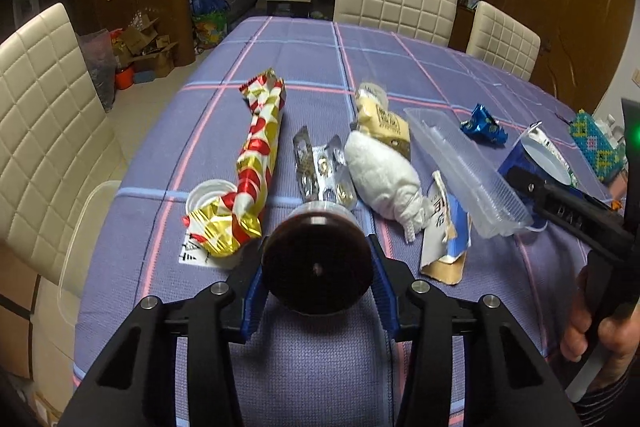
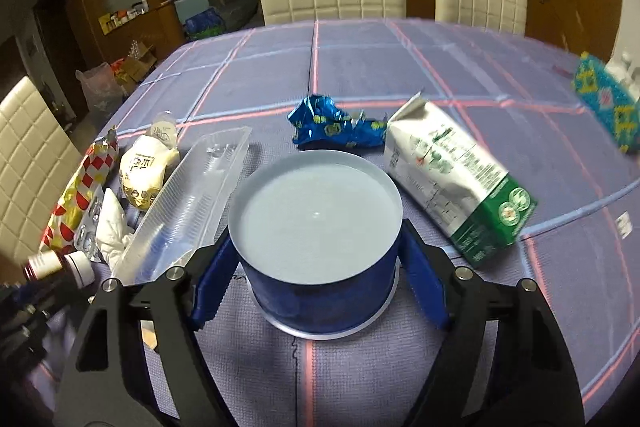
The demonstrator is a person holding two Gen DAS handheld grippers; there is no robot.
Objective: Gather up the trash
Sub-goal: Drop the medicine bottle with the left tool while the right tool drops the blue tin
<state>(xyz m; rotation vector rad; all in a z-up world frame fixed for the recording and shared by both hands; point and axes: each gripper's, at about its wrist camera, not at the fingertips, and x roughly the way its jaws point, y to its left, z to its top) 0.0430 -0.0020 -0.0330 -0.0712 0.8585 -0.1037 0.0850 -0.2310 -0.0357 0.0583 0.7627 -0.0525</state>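
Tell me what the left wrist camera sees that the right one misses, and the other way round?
Only the left view: the left tongs clamped on a dark bottle's base, and a hand holding the other tool. Only the right view: the right tongs around a blue tub, seen close up. Both: the clear plastic tray, the milk carton, the crumpled blue wrapper, the red-and-gold wrapper and the checked tablecloth.

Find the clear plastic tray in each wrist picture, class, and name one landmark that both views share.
Left wrist view: the clear plastic tray lies right of centre, running diagonally between the white tissue wad and the blue tub.
Right wrist view: the tray lies left of centre, beside the tub.
Shared landmark: the crumpled blue foil wrapper.
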